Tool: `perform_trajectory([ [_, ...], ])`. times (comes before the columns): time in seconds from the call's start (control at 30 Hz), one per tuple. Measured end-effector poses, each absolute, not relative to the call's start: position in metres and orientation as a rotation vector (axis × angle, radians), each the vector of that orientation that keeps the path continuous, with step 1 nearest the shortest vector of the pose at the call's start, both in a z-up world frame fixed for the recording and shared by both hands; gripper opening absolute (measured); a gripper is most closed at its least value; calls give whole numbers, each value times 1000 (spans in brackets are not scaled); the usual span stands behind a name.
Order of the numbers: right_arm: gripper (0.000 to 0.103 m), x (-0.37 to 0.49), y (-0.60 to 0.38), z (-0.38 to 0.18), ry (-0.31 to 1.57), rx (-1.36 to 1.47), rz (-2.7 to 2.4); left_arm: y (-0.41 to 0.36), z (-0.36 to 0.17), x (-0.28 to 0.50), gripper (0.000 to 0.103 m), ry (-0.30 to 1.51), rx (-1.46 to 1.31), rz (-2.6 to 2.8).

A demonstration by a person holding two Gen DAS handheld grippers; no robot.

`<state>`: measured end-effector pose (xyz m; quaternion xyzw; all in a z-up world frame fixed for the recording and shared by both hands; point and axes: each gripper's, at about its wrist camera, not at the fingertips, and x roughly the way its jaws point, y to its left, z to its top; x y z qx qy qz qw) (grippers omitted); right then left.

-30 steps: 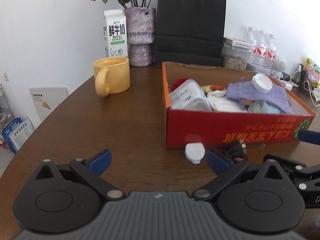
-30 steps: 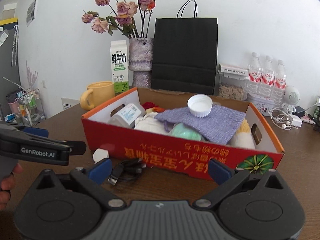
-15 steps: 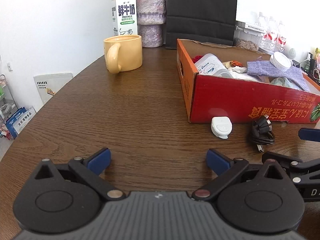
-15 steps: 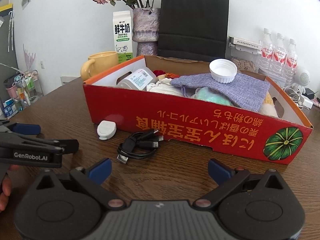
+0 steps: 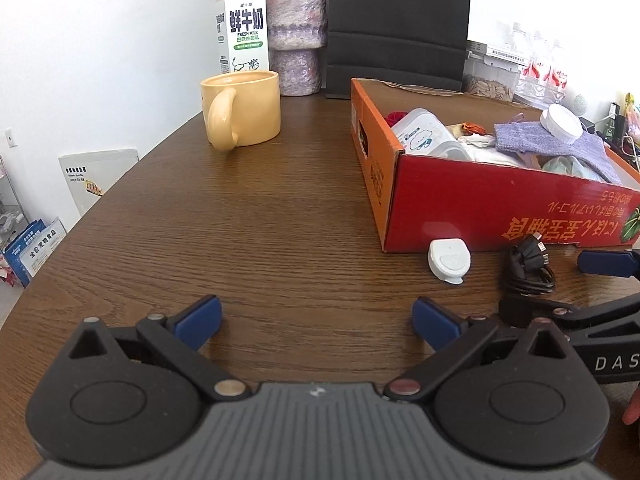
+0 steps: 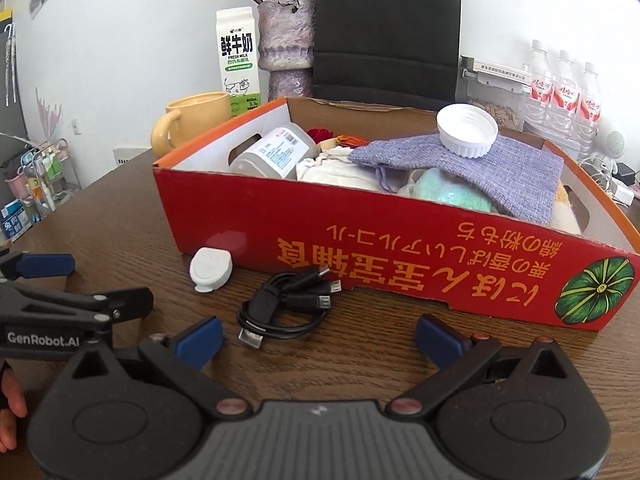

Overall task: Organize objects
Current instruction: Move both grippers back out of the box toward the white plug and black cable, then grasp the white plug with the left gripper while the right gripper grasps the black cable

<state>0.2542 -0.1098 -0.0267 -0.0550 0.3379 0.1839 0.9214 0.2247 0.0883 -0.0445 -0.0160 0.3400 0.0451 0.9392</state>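
With both claws spread wide and empty, your right gripper (image 6: 318, 340) sits nearer the coiled black USB cable (image 6: 286, 304), just ahead-left of it; the left gripper (image 5: 316, 322) is farther off.

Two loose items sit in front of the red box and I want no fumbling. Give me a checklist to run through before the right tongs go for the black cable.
1. Right tongs open and empty: ok.
2. Left tongs open and empty: ok.
3. Black cable lies free on the table, nothing on top of it: ok.
4. Cable is coiled, plugs splayed toward the red box; whether it lifts as one bundle: cannot tell.
5. White flip cap lies apart from the cable: ok.
6. Free room in the box for the cable: not ok, visible contents crowd it.
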Motion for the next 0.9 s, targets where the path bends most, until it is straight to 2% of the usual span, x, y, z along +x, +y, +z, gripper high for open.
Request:
perform_trajectory([
  [0.37, 103, 264, -103, -26, 693, -96, 336, 98, -45, 230, 103, 695, 1, 9],
  [0.4, 101, 264, -102, -26, 692, -92, 330, 97, -45, 230, 103, 695, 2, 6],
  [0.47, 86, 262, -102, -24, 671, -89, 342, 96, -45, 231, 103, 695, 3, 5],
  [0.53, 57, 259, -104, -22, 650, -74, 371, 96, -45, 231, 103, 695, 3, 6],
  [0.9, 53, 252, -119, -19, 626, -23, 408, 89, -44, 231, 103, 697, 4, 45],
])
